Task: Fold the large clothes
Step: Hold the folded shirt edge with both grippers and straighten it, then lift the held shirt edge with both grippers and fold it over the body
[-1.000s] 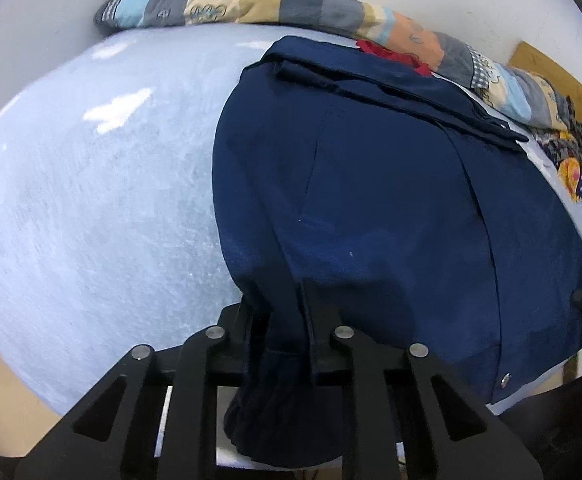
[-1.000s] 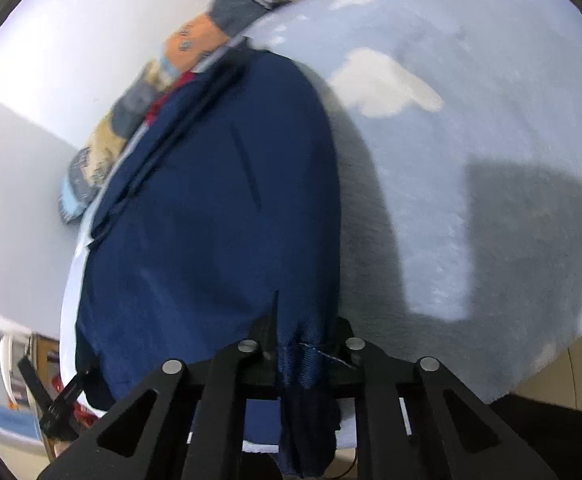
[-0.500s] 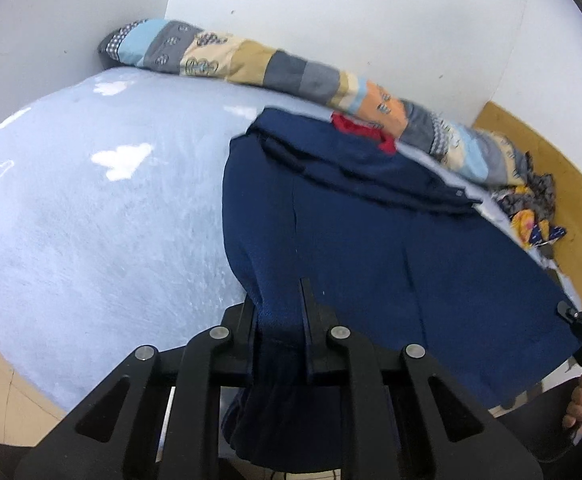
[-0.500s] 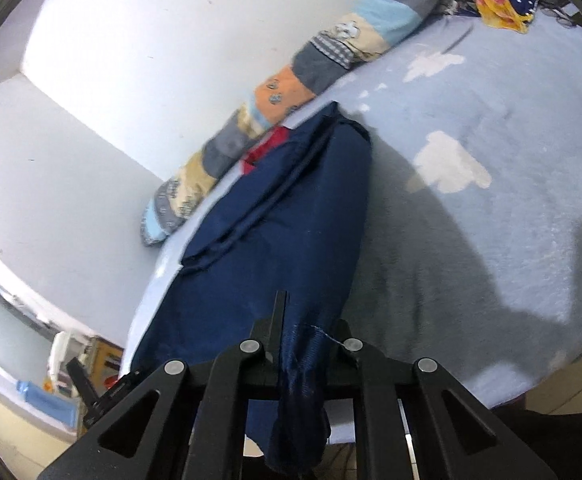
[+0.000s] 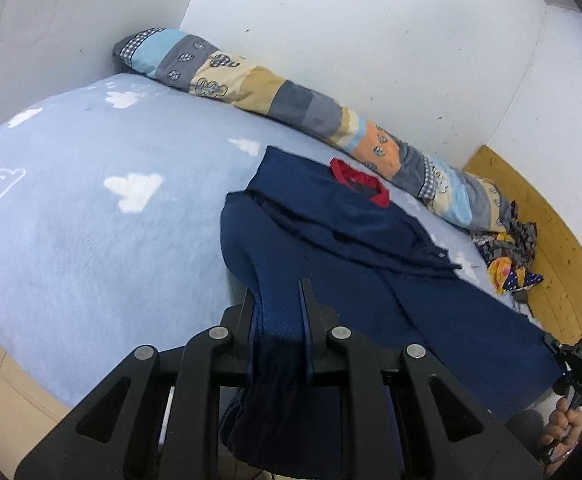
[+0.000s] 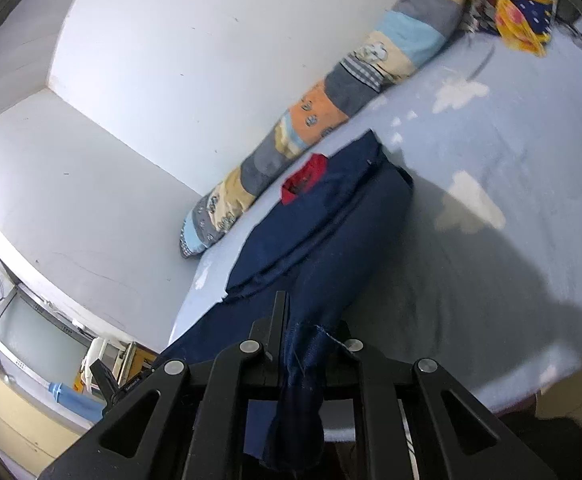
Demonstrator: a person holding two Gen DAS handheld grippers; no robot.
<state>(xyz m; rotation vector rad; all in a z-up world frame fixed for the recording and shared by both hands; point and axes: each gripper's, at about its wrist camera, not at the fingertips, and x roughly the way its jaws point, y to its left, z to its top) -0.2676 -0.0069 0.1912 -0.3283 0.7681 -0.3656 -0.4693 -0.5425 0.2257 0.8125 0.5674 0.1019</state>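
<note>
Pale-blue cloud-print bed cover (image 5: 91, 240), patchwork bolster (image 5: 291, 100) along white wall, both claws clamped on navy garment (image 5: 411, 280), perhaps a jacket.

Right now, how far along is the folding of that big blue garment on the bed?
Early to midway, I'd judge. Done: the navy garment lies spread on the bed, red collar at the far end, with a fold across its upper part. In hand: the left gripper and right gripper each pinch its near edge, lifted. Left: carrying that edge over toward the collar and flattening it.
</note>
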